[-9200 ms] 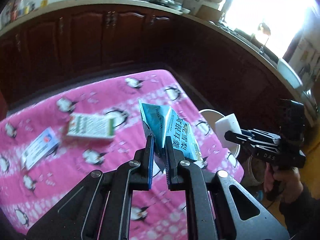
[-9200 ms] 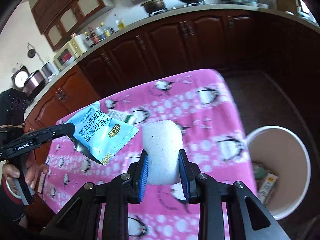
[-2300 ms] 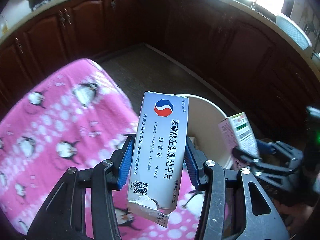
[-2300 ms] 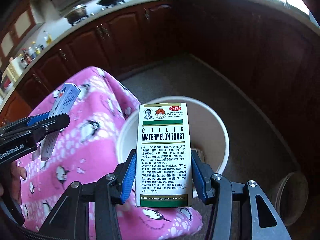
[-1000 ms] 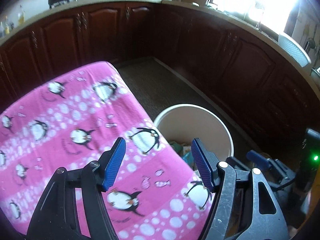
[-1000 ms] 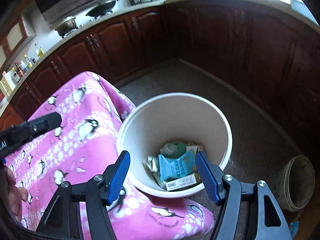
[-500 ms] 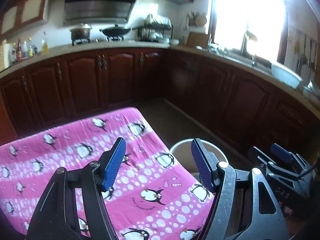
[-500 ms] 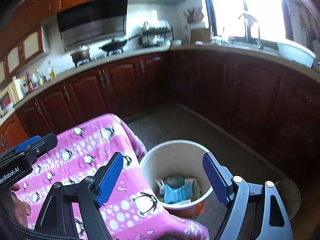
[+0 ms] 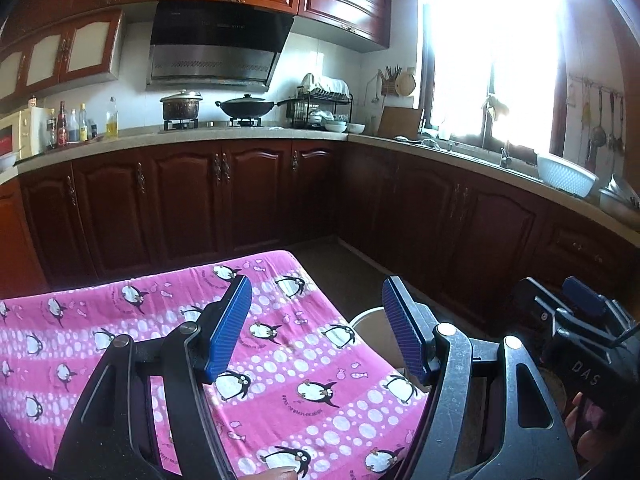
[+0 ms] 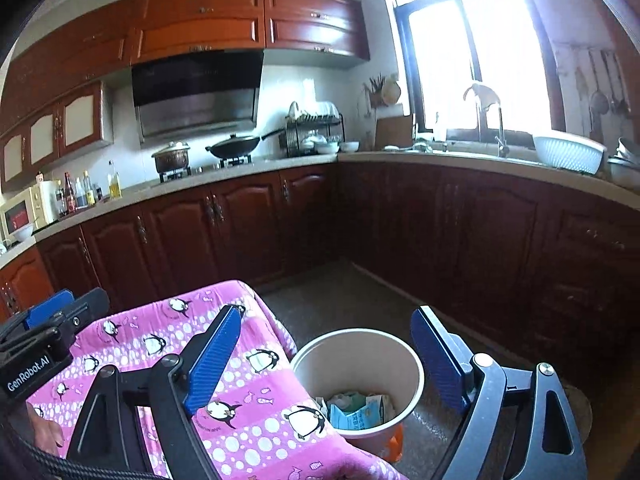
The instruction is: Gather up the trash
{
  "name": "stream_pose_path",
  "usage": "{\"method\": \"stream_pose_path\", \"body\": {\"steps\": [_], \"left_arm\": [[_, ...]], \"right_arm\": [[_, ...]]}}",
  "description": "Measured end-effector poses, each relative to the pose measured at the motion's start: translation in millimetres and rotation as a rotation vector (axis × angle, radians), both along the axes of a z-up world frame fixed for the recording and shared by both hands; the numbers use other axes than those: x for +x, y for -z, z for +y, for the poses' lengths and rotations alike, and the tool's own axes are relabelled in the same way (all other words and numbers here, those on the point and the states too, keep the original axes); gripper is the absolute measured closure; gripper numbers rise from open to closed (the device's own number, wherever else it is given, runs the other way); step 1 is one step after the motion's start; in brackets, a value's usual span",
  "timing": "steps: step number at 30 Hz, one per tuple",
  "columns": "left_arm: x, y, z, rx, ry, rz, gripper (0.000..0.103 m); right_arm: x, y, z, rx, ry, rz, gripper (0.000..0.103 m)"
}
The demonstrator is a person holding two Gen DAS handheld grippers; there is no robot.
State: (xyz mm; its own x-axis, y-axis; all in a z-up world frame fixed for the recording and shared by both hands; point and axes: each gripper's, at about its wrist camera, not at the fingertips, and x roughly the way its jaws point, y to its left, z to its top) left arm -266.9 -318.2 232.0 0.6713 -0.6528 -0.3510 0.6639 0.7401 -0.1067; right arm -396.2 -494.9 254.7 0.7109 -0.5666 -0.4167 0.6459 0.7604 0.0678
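Two empty claws above bin

The pink cloth hides most of the bin, and the trash inside looks indistinct.

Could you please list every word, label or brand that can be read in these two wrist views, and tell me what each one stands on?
"GenRobot.AI": white lettering on the black body of the left gripper, seen from the right wrist.
"DAS": pale lettering on the black body of the right gripper, seen from the left wrist.
Print on the teal and white packets inside the cream plastic bin: too small to read.
Labels on the glass bottles on the counter: too small to read.
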Motion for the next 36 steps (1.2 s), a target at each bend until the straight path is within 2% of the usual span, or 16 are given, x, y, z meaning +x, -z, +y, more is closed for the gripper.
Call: {"method": "stream_pose_path", "body": {"steps": [7,18,36], "left_arm": [[-5,-1,2,-0.001,-0.009,-0.017,0.036],[1,4,13,0.004,-0.053,-0.005,0.036],[2,8,12,0.027,-0.068,-0.011,0.036]], "right_arm": [[-10,-12,13,-0.078,0.014,-0.012,0.011],[-10,-13,12,-0.052,0.014,-0.010,0.011],[-9,-9,15,-0.050,0.007,0.007,0.011]]}}
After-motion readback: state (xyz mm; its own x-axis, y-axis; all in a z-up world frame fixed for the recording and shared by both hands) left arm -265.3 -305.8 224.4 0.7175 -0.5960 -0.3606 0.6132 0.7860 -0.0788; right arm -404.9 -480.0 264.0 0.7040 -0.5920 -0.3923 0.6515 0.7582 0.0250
